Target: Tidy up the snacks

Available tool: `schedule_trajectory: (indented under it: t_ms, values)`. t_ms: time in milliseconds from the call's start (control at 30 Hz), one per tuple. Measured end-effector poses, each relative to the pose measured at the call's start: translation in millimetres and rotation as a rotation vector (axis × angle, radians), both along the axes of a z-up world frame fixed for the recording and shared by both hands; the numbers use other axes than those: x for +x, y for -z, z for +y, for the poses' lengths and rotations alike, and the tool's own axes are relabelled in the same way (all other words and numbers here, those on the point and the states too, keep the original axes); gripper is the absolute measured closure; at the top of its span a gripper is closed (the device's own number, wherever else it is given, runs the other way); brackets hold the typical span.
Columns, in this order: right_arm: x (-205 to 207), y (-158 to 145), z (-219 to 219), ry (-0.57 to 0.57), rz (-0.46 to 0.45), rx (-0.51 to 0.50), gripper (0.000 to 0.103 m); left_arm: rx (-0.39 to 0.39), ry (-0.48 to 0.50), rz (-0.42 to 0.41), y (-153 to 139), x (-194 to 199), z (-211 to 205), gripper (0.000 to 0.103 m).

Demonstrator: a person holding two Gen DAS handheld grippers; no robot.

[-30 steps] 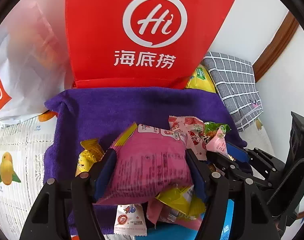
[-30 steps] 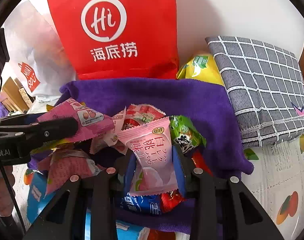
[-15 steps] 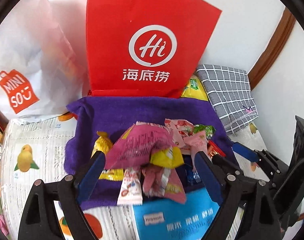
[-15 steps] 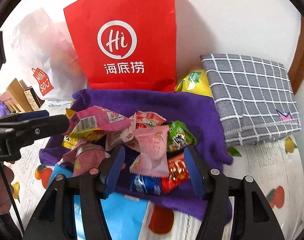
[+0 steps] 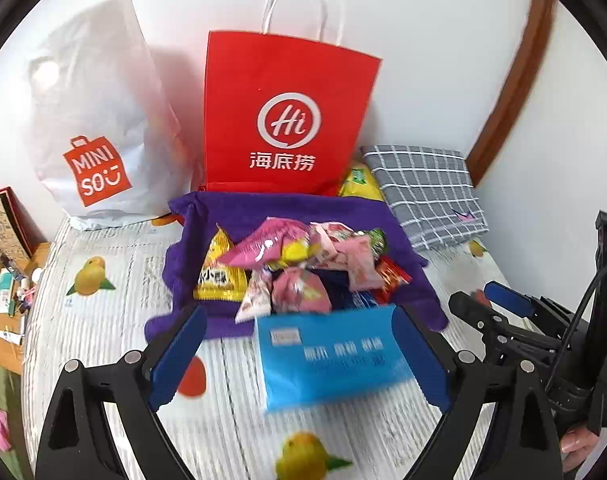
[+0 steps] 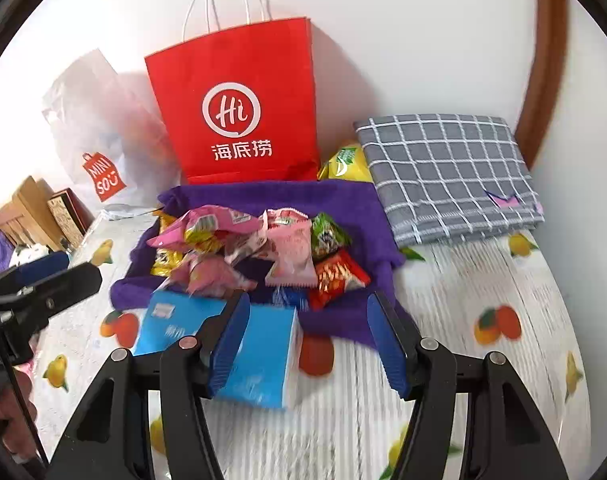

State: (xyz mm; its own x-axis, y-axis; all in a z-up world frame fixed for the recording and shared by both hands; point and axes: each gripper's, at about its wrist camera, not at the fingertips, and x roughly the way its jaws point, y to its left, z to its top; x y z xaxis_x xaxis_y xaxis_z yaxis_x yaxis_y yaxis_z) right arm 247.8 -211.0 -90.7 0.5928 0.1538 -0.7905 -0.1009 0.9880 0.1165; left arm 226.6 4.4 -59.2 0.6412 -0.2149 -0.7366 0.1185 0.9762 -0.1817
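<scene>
A heap of snack packets lies on a purple towel point(image 5: 287, 208) point(image 6: 343, 200). It includes a big pink packet point(image 5: 263, 248) point(image 6: 207, 228), a yellow packet point(image 5: 219, 276), a pale pink packet point(image 6: 291, 252), a green one point(image 6: 327, 236) and a red one point(image 6: 339, 276). A blue box point(image 5: 331, 356) point(image 6: 259, 360) sits at the towel's near edge. My left gripper point(image 5: 297, 320) hovers above and short of the heap, its jaws opening with nothing gripped. My right gripper point(image 6: 308, 300) is open and empty, hanging above the box and the towel's front edge.
A red paper bag point(image 5: 287, 120) point(image 6: 239, 108) and a white plastic bag point(image 5: 91, 128) stand against the wall behind the towel. A folded grey checked cloth point(image 6: 447, 172) and a yellow pack point(image 6: 343, 164) lie at the right. The fruit-print cover point(image 5: 103, 320) spreads around; wooden furniture point(image 6: 27, 208) stands at the left.
The left gripper let go of the big pink packet and the right let go of the pale pink one. Both opened and pulled back and upward from the heap.
</scene>
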Motion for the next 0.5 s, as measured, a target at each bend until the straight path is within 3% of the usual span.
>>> schedule_trajectory:
  t_ms: [267,500]
  values:
    - [-76.2,-25.2,-13.7,0.059,-0.059,-0.01,0.016,0.055,-0.026,-0.093,-18.0,-76.3,-6.4,0.003]
    - [-129.7,-39.7,-26.7,0.105,-0.095,-0.043,0.008,0.085,-0.061,-0.175,-34.6,-132.0,-10.4,0.001]
